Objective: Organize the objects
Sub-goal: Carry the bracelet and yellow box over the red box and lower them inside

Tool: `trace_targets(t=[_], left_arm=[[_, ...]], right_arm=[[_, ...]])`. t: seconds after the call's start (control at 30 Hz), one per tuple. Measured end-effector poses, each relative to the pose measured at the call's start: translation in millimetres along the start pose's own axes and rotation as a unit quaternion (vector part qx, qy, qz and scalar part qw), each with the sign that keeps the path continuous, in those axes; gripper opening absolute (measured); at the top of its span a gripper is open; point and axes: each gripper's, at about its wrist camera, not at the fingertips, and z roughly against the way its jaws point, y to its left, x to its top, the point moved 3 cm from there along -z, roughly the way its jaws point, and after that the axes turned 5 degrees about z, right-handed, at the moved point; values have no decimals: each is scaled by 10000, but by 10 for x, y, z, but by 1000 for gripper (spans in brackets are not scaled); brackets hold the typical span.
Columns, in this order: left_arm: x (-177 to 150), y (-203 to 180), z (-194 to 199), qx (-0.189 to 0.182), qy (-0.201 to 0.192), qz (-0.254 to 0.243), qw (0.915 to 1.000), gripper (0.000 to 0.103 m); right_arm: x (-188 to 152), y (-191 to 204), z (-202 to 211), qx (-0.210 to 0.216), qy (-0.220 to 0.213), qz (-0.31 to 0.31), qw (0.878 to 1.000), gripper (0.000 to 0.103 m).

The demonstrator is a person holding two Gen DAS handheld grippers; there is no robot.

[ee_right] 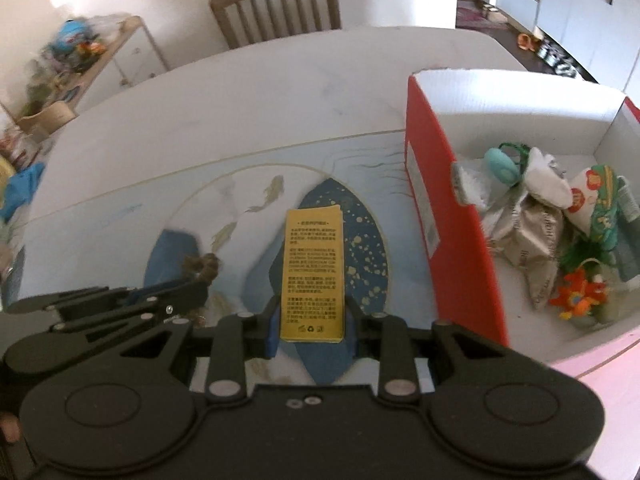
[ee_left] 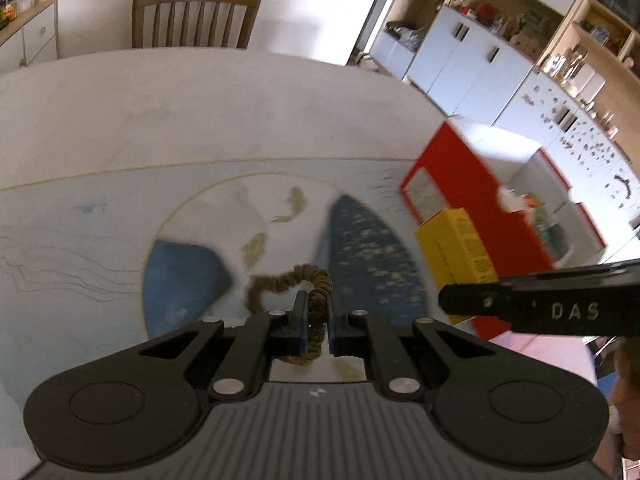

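Observation:
My left gripper point(ee_left: 317, 316) is shut on a brown scrunchie point(ee_left: 294, 278), whose loop sticks out beyond the fingertips above the painted mat point(ee_left: 120, 220). The right gripper point(ee_right: 312, 316) is shut on a yellow box point(ee_right: 313, 272) printed with black text, held above the same mat point(ee_right: 120, 216). In the left wrist view the yellow box point(ee_left: 454, 254) and the right gripper's black finger point(ee_left: 540, 308) show at the right, close to the red box point(ee_left: 460, 184). In the right wrist view the left gripper point(ee_right: 188, 286) with the scrunchie point(ee_right: 204, 266) is at the lower left.
A red cardboard box point(ee_right: 440, 220) with a white inside stands at the right, holding several small items, among them an orange toy point(ee_right: 580, 300) and a teal disc point(ee_right: 502, 166). A wooden chair point(ee_right: 276, 4) stands behind the white table point(ee_right: 260, 92). Cabinets line the room.

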Motion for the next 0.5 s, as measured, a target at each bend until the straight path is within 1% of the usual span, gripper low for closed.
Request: trace_targets(t=[0.13,0.27,0.37,0.5], left_arm=[[39,-235,218,-153,-242,-37,9996,9],[69,-462,339,-245,-378,-17,9990,9],[118,-674,404,-334,-482,-71,9983,9],[161,-999,460,-405,-617,-259,9969,9]], right_arm=[[7,-118,223,117,-154,128,9997,28],[14,-366,433,226,-365,158,9990,28],[-18,-522,620,229,-487,136,9985,29],[-87,-788,730,181,-544,19,9984,29]])
